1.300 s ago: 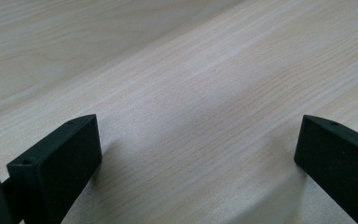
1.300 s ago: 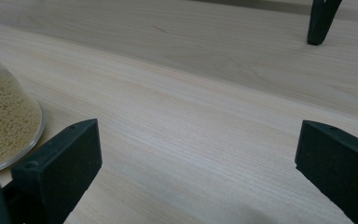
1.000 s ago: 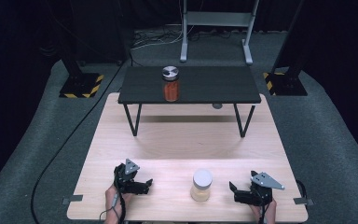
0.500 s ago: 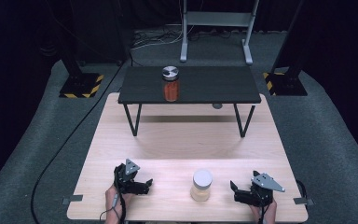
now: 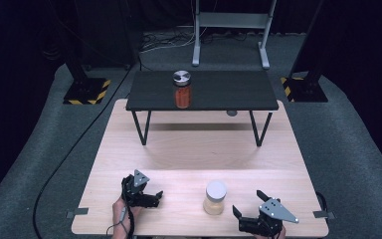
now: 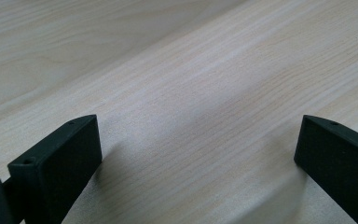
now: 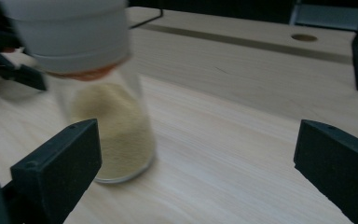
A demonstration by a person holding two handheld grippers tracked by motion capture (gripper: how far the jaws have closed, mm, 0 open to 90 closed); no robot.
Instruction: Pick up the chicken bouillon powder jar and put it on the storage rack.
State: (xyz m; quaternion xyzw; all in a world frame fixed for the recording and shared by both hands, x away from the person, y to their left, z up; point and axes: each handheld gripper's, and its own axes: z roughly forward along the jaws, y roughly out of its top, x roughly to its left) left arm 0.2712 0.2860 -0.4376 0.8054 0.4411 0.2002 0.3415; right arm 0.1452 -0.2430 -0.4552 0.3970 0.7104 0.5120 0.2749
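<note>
A glass jar (image 5: 215,197) with a white lid and pale yellow powder stands near the wooden table's front edge, between the two grippers. My right gripper (image 5: 248,204) lies just right of it, open, jaws toward the jar. In the right gripper view the jar (image 7: 105,93) stands at the left, beyond the left jaw, with nothing between the jaws of my right gripper (image 7: 198,140). My left gripper (image 5: 154,195) rests left of the jar, apart from it. It is open over bare wood in the left gripper view (image 6: 198,140). A second jar (image 5: 181,89), with orange contents and a silver lid, stands on the black side table (image 5: 229,92).
The black side table stands on thin legs (image 5: 140,127) across the far part of the wooden table (image 5: 194,149). A metal stand (image 5: 229,30) and black bases with hazard stripes (image 5: 87,92) sit on the floor behind. Cables trail along the left.
My right gripper has shifted a little left and toward the table's near edge, closer to the pale jar. The left gripper and both jars have stayed put.
</note>
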